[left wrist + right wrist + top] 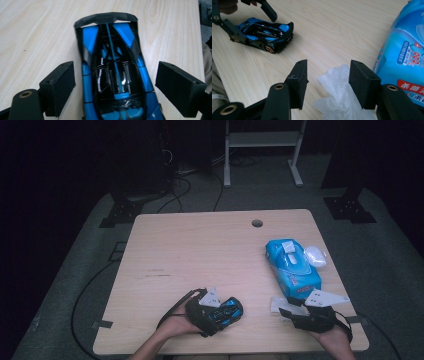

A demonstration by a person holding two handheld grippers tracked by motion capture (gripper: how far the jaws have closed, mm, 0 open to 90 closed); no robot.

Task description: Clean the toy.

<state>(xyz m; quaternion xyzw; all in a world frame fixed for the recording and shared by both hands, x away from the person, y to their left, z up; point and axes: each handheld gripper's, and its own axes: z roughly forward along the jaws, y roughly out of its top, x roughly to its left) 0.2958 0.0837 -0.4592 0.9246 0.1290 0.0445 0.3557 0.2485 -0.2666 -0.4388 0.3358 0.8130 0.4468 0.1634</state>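
Table: we work on a pale wood-grain tabletop (200, 260) with a round cable hole near its far edge; both hands come in at the near edge, well apart.

Wipes pack: a soft blue plastic pack of wet wipes (291, 266) lies at our right, flap side up, near enough that a sheet is within reach. A small white crumpled bag (315, 255) touches its far right side.

Left gripper: we see the left gripper (113, 87) straddling the car from behind, jaws wide, each black pad clear of the bodywork with bare table showing in the gaps. We judge it sits there to steady or bracket the car, not to lift it.

Toy car: the glossy blue-and-black model sports car (113, 72) stands on its wheels on the table at near left, its rear wing pointing away from the left gripper. In the right gripper view it (263, 33) stands side-on, well apart from the wipe.

Right gripper: the right gripper (328, 85) has its jaws half open around the wipe, pads not pressing it.

Wipe: a white crumpled wet wipe sheet (339, 92) lies on the table just beside the pack's near end, between the right jaws. We take it as meant for wiping the car, and that job is not yet begun.
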